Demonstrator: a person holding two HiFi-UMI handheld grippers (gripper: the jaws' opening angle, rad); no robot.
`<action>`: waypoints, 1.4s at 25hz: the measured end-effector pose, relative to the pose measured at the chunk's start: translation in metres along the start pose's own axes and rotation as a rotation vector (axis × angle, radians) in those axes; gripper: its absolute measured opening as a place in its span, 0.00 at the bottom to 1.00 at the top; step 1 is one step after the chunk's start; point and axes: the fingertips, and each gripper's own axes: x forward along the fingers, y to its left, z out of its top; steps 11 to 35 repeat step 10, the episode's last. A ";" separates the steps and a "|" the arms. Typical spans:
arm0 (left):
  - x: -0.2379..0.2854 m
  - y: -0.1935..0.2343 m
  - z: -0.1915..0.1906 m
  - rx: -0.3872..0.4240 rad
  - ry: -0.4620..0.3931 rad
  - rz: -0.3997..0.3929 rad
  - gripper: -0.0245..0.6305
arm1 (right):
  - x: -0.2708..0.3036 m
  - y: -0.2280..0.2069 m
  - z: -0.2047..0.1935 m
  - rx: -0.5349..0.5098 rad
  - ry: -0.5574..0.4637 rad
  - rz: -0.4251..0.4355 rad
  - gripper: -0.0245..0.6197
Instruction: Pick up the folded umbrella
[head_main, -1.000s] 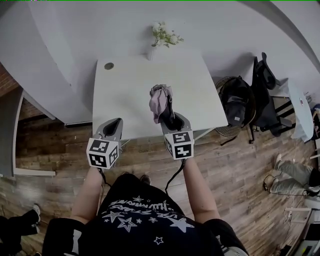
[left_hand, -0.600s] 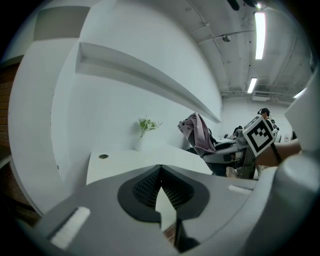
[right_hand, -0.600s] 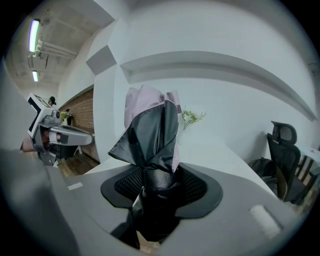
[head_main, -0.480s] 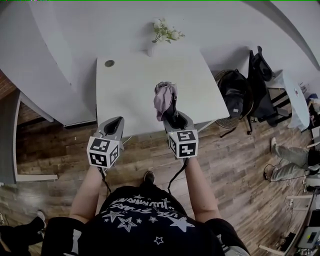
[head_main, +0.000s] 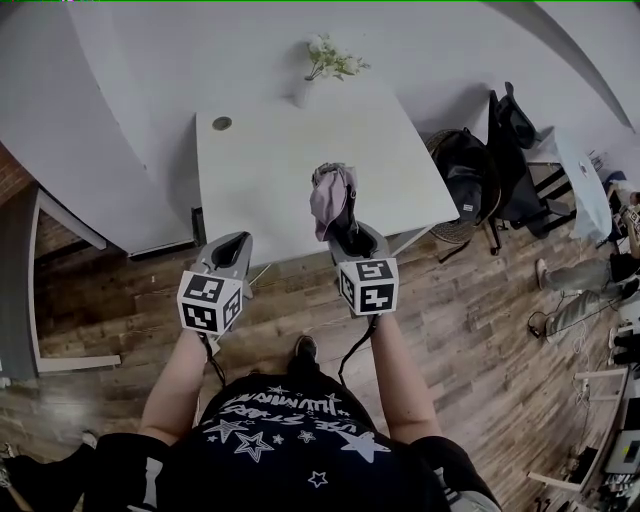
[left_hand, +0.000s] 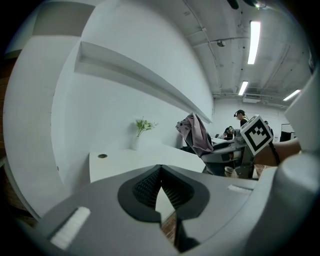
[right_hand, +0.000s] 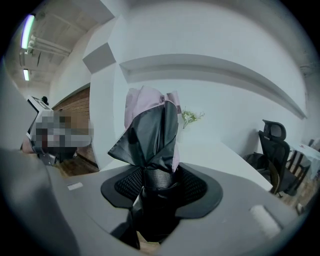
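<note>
The folded umbrella (head_main: 331, 197), pink and black, stands upright over the front part of the white table (head_main: 260, 170). My right gripper (head_main: 349, 236) is shut on its black handle (right_hand: 159, 186), and the bunched canopy (right_hand: 150, 132) rises above the jaws. My left gripper (head_main: 229, 254) hovers at the table's front edge, well left of the umbrella, with its pads (left_hand: 150, 182) meeting at the tips and nothing between them. In the left gripper view the umbrella (left_hand: 195, 132) and the right gripper's marker cube (left_hand: 257, 134) show to the right.
A vase of flowers (head_main: 322, 72) stands at the table's far edge and a round cable hole (head_main: 222, 123) sits at its far left corner. A chair with a dark backpack (head_main: 470, 185) and a black office chair (head_main: 510, 130) stand to the right. Wooden floor lies below.
Both grippers have drifted slightly sideways and toward the table's front edge. The umbrella stays upright in the right gripper.
</note>
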 end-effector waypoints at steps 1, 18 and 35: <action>-0.003 0.000 -0.001 0.001 0.002 -0.005 0.04 | -0.002 0.003 -0.001 0.001 0.001 -0.004 0.39; -0.027 0.014 -0.013 0.004 0.007 -0.022 0.04 | -0.018 0.028 -0.009 -0.003 0.013 -0.038 0.39; -0.027 0.014 -0.013 0.004 0.007 -0.022 0.04 | -0.018 0.028 -0.009 -0.003 0.013 -0.038 0.39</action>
